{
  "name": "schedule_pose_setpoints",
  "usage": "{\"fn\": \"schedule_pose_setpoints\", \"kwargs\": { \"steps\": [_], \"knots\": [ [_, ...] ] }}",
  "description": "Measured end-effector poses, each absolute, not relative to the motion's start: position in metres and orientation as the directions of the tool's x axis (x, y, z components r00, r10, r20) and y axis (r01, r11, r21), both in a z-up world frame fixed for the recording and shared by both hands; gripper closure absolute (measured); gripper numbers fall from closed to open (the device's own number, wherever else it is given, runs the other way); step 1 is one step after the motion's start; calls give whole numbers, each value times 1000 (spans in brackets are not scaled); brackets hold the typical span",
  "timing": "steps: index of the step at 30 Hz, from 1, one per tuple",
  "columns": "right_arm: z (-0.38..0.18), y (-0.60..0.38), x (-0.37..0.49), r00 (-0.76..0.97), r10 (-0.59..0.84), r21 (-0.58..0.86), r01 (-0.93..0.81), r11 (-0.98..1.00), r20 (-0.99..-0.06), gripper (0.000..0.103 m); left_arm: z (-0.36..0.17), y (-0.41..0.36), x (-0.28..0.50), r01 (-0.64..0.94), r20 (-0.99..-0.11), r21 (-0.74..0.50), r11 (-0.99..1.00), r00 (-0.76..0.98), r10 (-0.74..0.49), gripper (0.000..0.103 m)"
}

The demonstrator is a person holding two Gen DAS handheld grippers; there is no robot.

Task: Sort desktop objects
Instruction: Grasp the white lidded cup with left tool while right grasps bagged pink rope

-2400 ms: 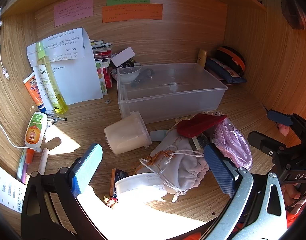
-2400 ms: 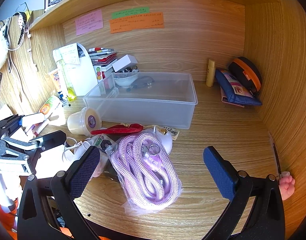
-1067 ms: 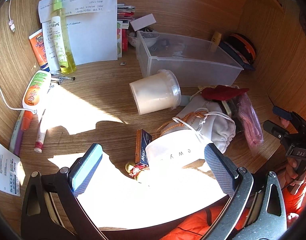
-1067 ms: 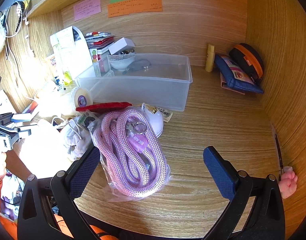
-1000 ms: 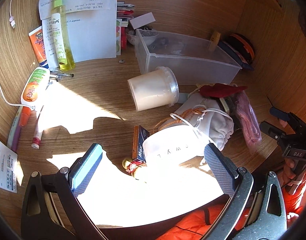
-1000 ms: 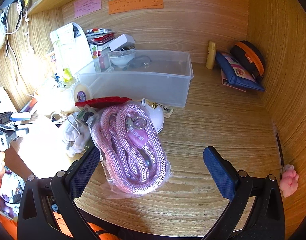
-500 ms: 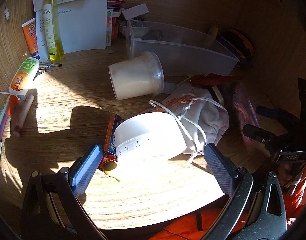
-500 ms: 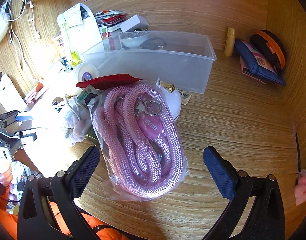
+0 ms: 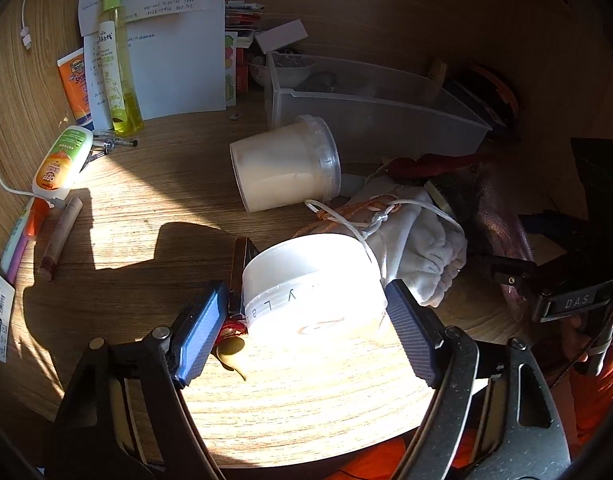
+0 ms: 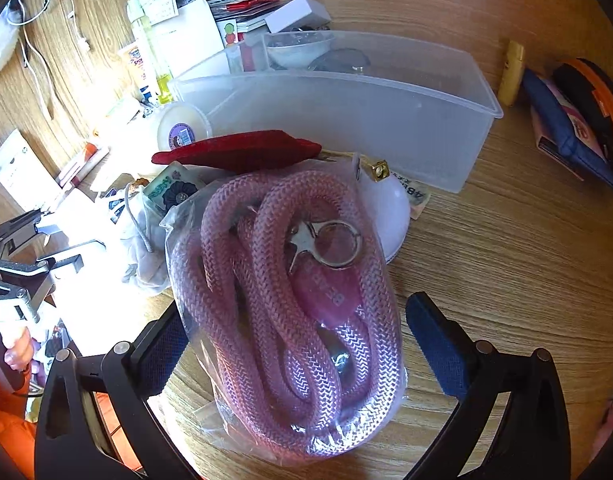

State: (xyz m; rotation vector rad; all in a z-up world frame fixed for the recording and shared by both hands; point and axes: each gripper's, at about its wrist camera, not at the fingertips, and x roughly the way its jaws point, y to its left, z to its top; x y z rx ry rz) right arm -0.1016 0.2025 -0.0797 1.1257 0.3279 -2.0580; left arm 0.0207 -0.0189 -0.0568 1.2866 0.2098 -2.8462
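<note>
My left gripper is open, its blue pads on either side of a white round jar lying on the desk near the front edge; small gaps show at both pads. My right gripper is open around a bagged coil of pink rope with a star keyring; the left pad is behind the bag's edge, the right pad stands clear. A clear plastic bin stands behind, holding a white bowl.
A tipped cream tub, white drawstring pouch, red pouch and white dome crowd the middle. Bottles and tubes stand at the left. A blue pouch and an orange-black case lie at the right.
Both grippers have moved forward and down. The left one now brackets the white jar with narrower jaws. The right one now brackets the pink rope bag.
</note>
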Motion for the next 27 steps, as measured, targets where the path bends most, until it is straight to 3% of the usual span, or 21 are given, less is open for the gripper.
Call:
{"fn": "schedule_pose_setpoints", "kwargs": {
  "steps": [6, 11, 13, 16, 17, 27],
  "knots": [
    [-77, 202, -102, -319, -515, 147, 723, -675, -796, 3, -55, -23, 24, 50, -740, -124, -991, -671, 59, 22],
    [-79, 198, -101, -326, -512, 133, 729, -671, -795, 14, -62, -27, 21, 59, -744, -132, -989, -665, 59, 22],
    [-78, 198, -101, -333, -508, 123, 730, -672, -794, 25, -62, -27, 19, 64, -740, -135, -989, -670, 57, 23],
    [-76, 201, -100, -329, -515, 132, 731, -670, -792, 35, -58, -27, 18, 64, -723, -122, -990, -690, 45, 31],
    [-76, 202, -99, -332, -515, 131, 730, -671, -790, 35, -56, -26, 18, 59, -714, -119, -991, -698, 45, 38],
    [-59, 223, -93, -400, -516, 116, 696, -709, -758, 41, -52, -36, 11, 77, -707, -127, -989, -707, 36, 38]
  ]
}}
